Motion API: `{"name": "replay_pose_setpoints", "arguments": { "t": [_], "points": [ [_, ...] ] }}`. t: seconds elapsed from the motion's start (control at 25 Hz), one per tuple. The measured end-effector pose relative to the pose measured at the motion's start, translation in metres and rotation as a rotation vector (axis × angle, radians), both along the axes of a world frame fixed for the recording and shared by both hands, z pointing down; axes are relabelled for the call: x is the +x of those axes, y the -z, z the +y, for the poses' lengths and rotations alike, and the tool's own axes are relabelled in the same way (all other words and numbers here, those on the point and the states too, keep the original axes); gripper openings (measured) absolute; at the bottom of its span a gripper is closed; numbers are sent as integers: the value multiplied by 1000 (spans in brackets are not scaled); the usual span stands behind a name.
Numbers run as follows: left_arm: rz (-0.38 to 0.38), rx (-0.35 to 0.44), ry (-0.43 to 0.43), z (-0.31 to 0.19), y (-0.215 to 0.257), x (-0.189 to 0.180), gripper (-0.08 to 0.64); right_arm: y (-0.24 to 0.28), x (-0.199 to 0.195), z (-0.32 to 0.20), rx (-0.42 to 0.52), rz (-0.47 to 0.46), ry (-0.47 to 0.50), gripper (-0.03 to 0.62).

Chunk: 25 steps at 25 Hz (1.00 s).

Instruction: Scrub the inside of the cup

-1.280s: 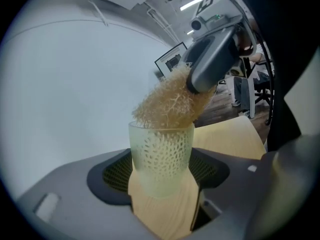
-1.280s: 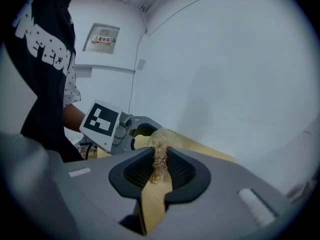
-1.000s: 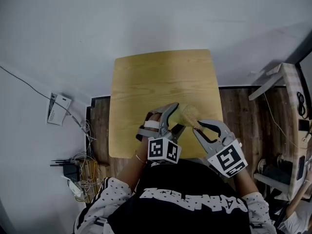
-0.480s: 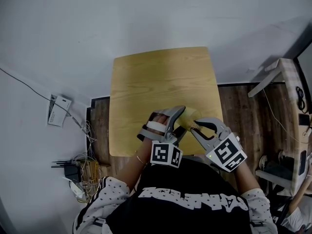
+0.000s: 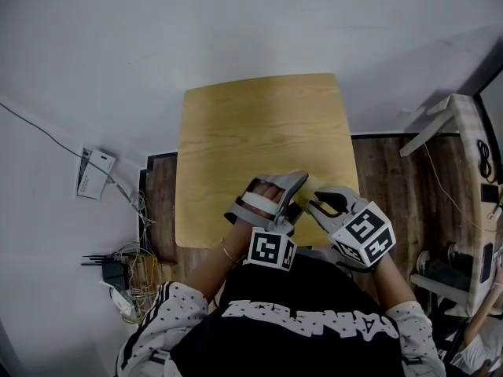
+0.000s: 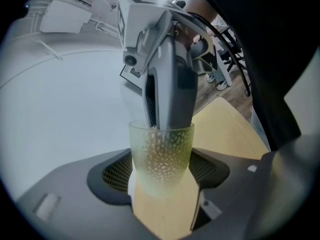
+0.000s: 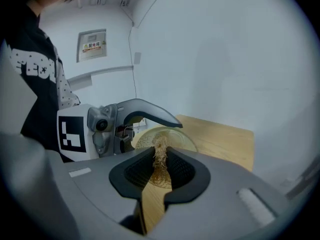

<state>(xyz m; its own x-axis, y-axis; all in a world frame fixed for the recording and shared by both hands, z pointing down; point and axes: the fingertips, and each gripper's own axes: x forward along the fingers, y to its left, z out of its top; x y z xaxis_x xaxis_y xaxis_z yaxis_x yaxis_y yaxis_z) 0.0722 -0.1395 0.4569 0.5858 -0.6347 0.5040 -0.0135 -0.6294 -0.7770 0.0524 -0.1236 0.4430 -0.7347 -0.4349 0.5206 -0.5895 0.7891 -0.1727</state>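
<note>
Yellow-green dimpled cup [image 6: 161, 156] sits clamped between my left fingers [image 6: 117, 173], held over the counter's [image 5: 259, 132] near right part. My right fingers [image 7: 136, 171] are closed tight on a brown fibrous scrubber [image 7: 160, 149], pushed into the cup's mouth.

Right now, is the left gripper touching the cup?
Touching. In the left gripper view, the left gripper clamps the cup, jaws against both sides.
</note>
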Motion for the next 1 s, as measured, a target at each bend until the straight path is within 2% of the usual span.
{"name": "replay_pose_setpoints", "arguments": {
  "t": [0.2, 0.4, 0.6, 1.0],
  "points": [
    [-36, 22, 0, -1, -3, 0, 354, -2, -1, -3, -73, -77, -61, 77],
    [-67, 55, 20, -8, -4, -6, 354, -1, -5, -10, -191, -236, -161, 74],
    [-111, 76, 36, -14, -9, -12, 354, -2, -8, -17, -268, -341, -226, 74],
    [-112, 96, 37, -18, -9, -15, 354, 1, -6, -30, -537, -709, -386, 74]
  ]
}}
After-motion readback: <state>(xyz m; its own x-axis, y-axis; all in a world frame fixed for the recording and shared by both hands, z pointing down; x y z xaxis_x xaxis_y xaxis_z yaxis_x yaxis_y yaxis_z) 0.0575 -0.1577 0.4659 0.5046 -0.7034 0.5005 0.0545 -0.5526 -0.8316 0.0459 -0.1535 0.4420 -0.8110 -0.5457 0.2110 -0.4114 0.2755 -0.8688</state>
